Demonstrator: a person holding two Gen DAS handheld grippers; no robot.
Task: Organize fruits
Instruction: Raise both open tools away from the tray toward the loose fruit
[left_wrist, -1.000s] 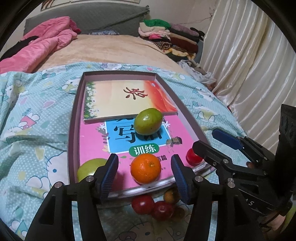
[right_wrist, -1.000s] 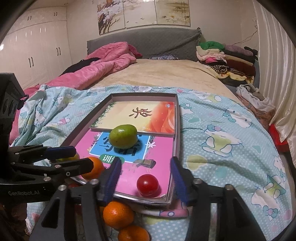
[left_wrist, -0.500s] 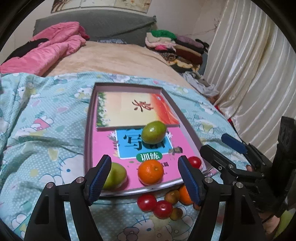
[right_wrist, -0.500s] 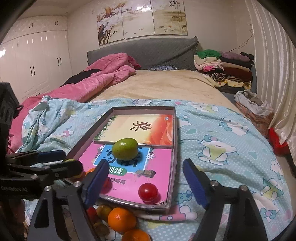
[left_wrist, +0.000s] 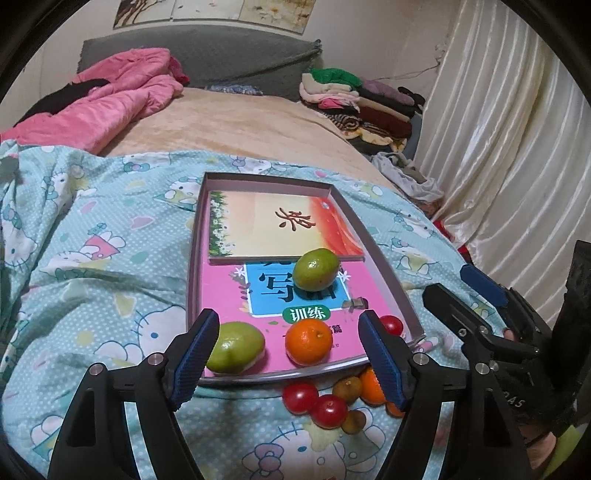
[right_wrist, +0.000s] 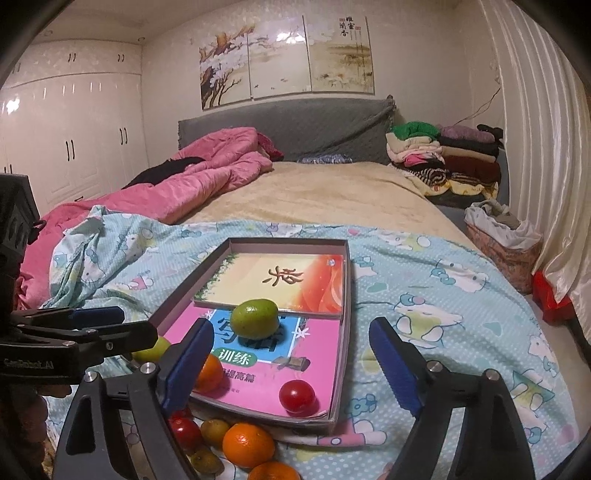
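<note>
Now both grippers, left (left_wrist: 288, 354) & right (right_wrist: 291, 363), have let go, jaws opening, nothing clamped: orange (left_wrist: 308, 341) & tomato (right_wrist: 297, 397) sit in tray (left_wrist: 384, 273) just ahead, loose pile nxt.

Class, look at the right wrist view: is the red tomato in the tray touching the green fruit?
No: the red tomato sits apart near the tray's front corner, the green fruit farther back.

A tray (left_wrist: 384, 273) lies on the quilt (left_wrist: 92, 280) w/ two books (left_wrist: 273, 225) in it, three fruits (left_wrist: 316, 268) and a tomato (right_wrist: 297, 398) on the near book, more fruit (left_wrist: 317, 400) just before the tray's near edge.
</note>
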